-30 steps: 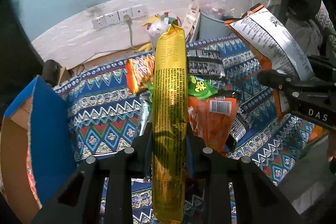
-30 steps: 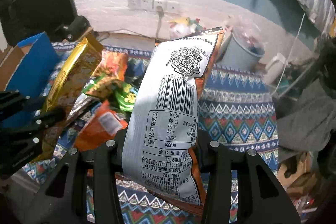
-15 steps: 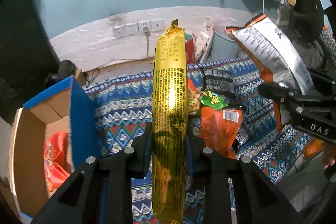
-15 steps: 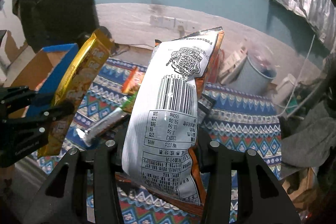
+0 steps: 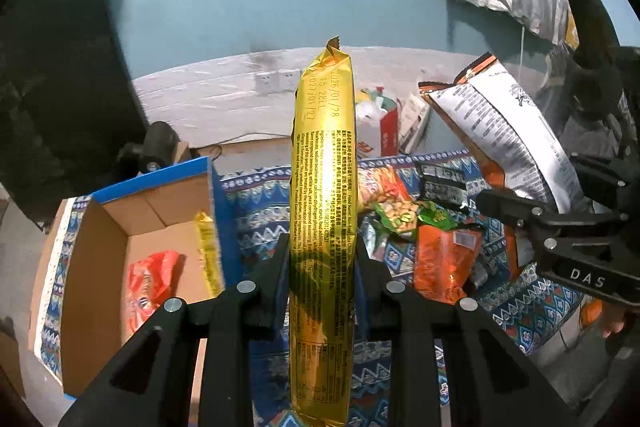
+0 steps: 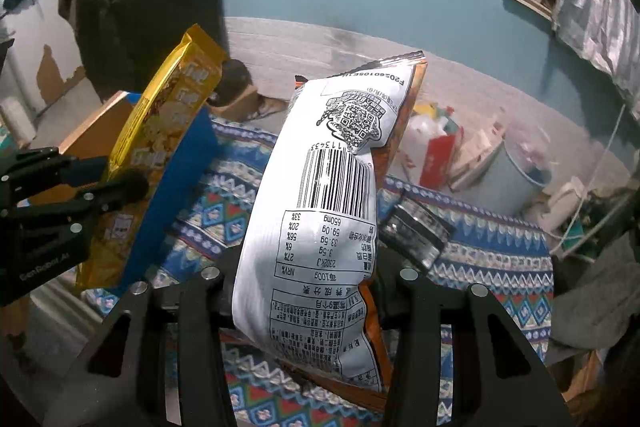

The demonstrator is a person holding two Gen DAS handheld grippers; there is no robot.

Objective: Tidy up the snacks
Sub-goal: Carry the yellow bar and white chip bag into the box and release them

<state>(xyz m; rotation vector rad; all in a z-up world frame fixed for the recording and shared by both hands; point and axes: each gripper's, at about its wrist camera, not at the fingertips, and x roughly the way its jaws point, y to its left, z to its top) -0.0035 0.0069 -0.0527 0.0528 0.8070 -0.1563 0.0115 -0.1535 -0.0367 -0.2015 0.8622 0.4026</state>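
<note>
My left gripper [image 5: 322,267] is shut on a long gold snack pack [image 5: 323,211], held upright in the air; it also shows in the right wrist view [image 6: 160,131]. My right gripper [image 6: 308,287] is shut on a white and orange chip bag [image 6: 324,211], which also shows in the left wrist view [image 5: 504,123]. An open cardboard box with blue sides [image 5: 104,223] stands at the left and holds an orange pack [image 5: 150,283] and a yellow pack [image 5: 208,251]. Several loose snack packs [image 5: 436,247] lie on the patterned cloth [image 5: 256,215].
A black pack [image 6: 416,231] lies on the cloth to the right of the chip bag. A grey bin [image 6: 508,175] and a red and white carton [image 6: 436,155] stand by the far wall. Wall sockets [image 5: 276,81] sit behind. A dark cloth [image 6: 592,287] is at right.
Both grippers have risen and swung left with their packs. The cardboard box has come more fully into the left wrist view, showing its inside.
</note>
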